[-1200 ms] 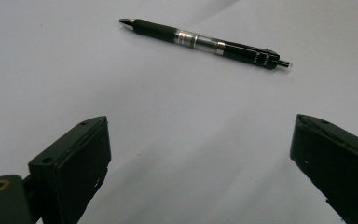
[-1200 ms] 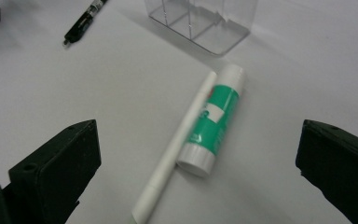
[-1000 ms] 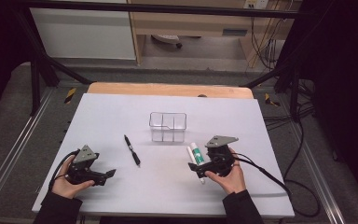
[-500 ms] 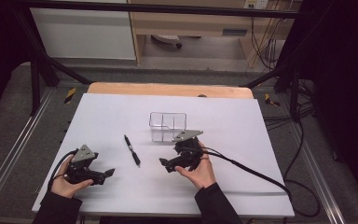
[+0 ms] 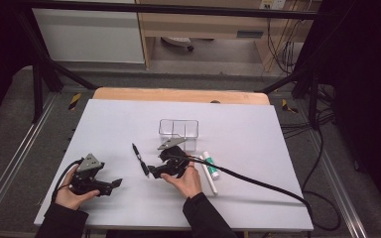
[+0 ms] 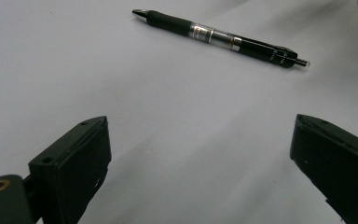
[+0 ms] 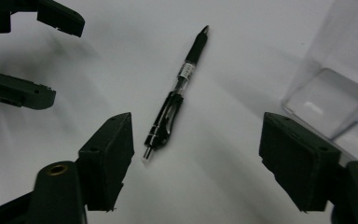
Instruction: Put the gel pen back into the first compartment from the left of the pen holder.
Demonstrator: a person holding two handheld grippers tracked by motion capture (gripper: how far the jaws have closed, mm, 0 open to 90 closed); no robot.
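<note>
Right fingers (image 7: 193, 158) just narrowing, nothing between them yet; left fingers (image 6: 200, 163) spread, empty. Slim black clip pen (image 7: 177, 93) off-centre, near one pad: risked rolling away across tabletop (image 7: 242, 56) on closing.

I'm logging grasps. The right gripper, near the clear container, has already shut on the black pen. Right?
Not quite. The right gripper is open: the right gripper view shows the black pen lying on the table ahead of the jaws, untouched. The clear container is indeed nearby.

Clear two-compartment box (image 5: 178, 130) sits mid-table, upright. White tube w/ green band (image 5: 210, 167) lies flat just right and nearer of the box, apart from it.
</note>
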